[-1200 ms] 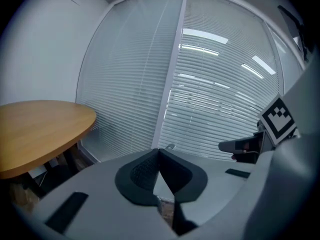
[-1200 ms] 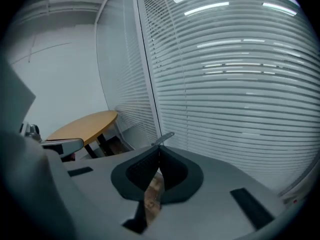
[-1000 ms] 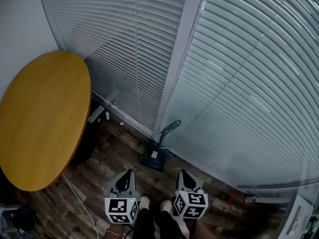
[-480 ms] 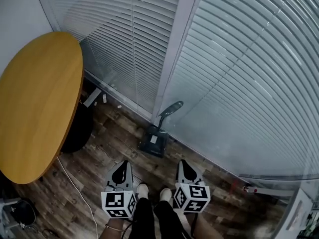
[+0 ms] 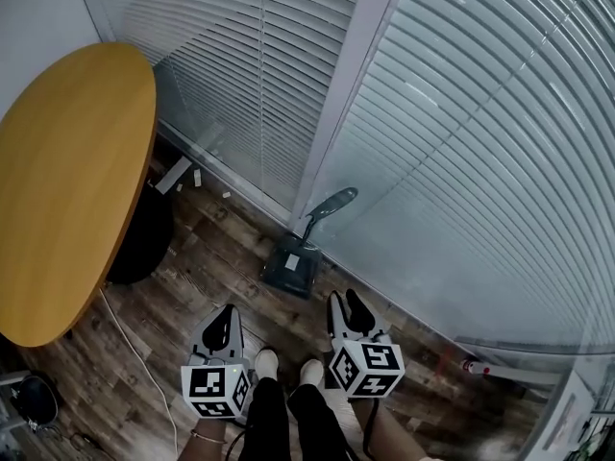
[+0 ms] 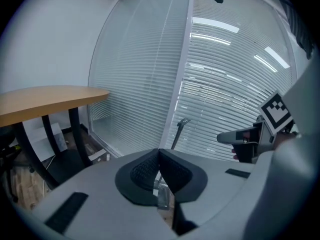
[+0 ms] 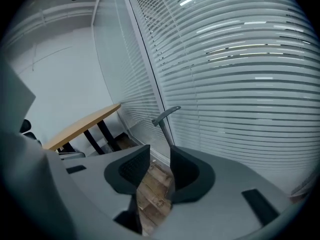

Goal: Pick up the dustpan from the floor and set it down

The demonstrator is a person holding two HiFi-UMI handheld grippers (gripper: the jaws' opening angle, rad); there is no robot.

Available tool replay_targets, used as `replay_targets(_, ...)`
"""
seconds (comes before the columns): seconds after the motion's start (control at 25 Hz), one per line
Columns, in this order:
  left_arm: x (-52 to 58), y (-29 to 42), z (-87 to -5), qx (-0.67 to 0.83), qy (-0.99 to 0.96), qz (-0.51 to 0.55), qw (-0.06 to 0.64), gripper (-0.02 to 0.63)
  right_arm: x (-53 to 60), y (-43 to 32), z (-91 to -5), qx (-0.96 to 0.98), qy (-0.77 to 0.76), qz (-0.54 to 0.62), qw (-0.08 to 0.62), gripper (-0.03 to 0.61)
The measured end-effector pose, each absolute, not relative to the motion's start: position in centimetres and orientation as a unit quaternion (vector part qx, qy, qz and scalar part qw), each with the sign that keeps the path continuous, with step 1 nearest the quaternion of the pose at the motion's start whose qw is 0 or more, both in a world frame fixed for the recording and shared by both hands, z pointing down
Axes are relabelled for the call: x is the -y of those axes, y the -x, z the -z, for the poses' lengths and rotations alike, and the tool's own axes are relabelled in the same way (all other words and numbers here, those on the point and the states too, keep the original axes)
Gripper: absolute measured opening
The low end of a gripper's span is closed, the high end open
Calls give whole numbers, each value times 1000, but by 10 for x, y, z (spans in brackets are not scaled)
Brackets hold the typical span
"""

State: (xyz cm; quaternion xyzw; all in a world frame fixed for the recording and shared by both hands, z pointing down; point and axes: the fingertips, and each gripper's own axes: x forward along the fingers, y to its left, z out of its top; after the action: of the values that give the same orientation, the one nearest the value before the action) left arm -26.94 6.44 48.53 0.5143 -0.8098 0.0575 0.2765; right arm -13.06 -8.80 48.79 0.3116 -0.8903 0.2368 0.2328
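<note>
1. Closest in the head view, the person's two shoes (image 5: 261, 363) stand on the wooden floor (image 5: 221, 248), with one gripper on each side of them.
2. The left gripper (image 5: 228, 313) is held low, pointing forward and down at the floor. Its jaws are closed, tips meeting, with nothing between them.
3. The right gripper (image 5: 344, 303) points forward and down in the same way. Its jaws have just been opening and stand partly apart, with only bare floorboards showing in the gap.
4. The dustpan (image 5: 291, 269) sits on the floor ahead of both grippers, roughly between the lines they point along. It is apart from both pairs of jaws, and neither touches it.
5. Its dark pan lies flat at the foot of the window post (image 5: 336, 113), and its long handle rises beside that post.
6. In the right gripper view the handle stands beyond the gap in the jaws, nearly in line with it. In the left gripper view it rises a little right of the closed tips, farther off.
7. Counted: one dustpan, two grippers, two shoes, and one white cable (image 5: 137, 353) trailing across the floor at the left.
8. Farther left stands one round desk (image 5: 67, 161) with a yellow wood top on dark legs. Behind everything hang the pale window blinds (image 5: 480, 161).
</note>
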Motion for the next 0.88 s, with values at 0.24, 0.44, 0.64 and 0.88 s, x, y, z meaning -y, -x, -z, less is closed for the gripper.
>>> replay_targets(0.24, -67, 285, -497, 813, -507, -61, 279, 18, 99, 156, -495, 900, -289, -230, 232, 180)
replay_targets(0.44, -58, 294, -508, 815, -505, -63, 278, 18, 112, 169, -505, 905, -281, -215, 238, 193)
replay_targets(0.64, -51, 302, -518, 815, -505, -68, 275, 18, 119, 179, -522, 906, -276, -204, 249, 199)
replay_targets(0.88, -41, 313, -532, 815, -504, -68, 279, 18, 128, 191, -541, 903, -276, -203, 257, 199)
